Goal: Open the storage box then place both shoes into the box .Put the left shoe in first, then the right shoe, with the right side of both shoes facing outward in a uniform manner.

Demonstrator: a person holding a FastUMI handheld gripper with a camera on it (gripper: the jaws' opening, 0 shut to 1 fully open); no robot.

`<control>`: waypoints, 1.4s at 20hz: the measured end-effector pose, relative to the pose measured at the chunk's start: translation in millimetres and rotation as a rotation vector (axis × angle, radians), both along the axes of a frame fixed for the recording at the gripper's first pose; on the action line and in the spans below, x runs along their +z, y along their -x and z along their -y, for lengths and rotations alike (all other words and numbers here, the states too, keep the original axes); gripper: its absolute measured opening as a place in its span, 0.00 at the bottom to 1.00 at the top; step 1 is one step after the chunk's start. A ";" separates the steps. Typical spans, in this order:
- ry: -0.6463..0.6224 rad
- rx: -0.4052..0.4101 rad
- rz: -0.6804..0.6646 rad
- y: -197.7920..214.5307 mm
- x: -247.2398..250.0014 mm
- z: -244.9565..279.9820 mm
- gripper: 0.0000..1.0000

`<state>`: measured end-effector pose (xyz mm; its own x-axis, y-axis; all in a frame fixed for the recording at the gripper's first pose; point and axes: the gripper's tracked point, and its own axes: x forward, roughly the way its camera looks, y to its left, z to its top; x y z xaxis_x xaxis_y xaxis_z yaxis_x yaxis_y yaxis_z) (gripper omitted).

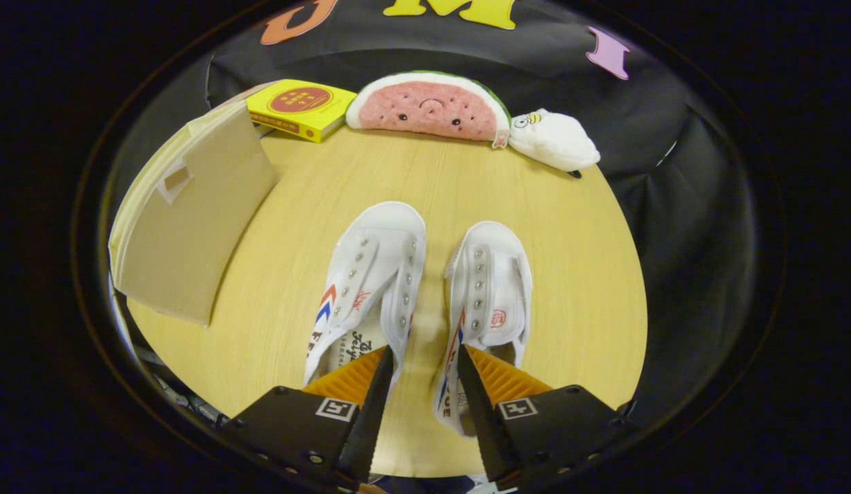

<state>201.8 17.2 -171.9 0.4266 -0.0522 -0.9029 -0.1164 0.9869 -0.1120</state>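
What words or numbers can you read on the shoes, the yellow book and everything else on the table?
Yellow book: red oval with characters, too small to read.
Shoe beside the storage box: side and insole print, too blurred.
Other shoe: red tongue stamp, side letters, unreadable.
Hand-held gripper, open above the shoes' heels: square code markers, no words.

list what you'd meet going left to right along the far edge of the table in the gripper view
cardboard storage box → yellow book → watermelon plush → white bee plush. Nearer, the two white shoes lie side by side ahead of the open fingers, which hold nothing.
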 end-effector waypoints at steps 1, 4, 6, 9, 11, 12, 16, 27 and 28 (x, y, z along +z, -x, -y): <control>-0.005 0.002 -0.001 0.4 1.4 -3.8 0.60; 0.013 0.026 -0.011 2.4 -2.4 -11.3 0.59; 0.041 0.047 -0.008 -5.3 -7.9 -13.4 0.57; 0.028 0.025 -0.016 -22.7 -24.7 -16.8 0.53; -0.028 0.009 -0.067 -25.6 -40.8 -21.8 0.37; -0.054 -0.003 -0.096 -23.9 -43.9 -23.8 0.24; -0.133 0.001 -0.089 -23.1 -29.4 -30.3 0.10; -0.515 -0.122 -0.112 -16.2 -2.6 -44.1 0.00; -0.528 -0.127 -0.106 -14.7 7.6 -46.2 0.00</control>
<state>216.5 63.4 -164.3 0.3518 0.3742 -0.8580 0.0237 0.9128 0.4078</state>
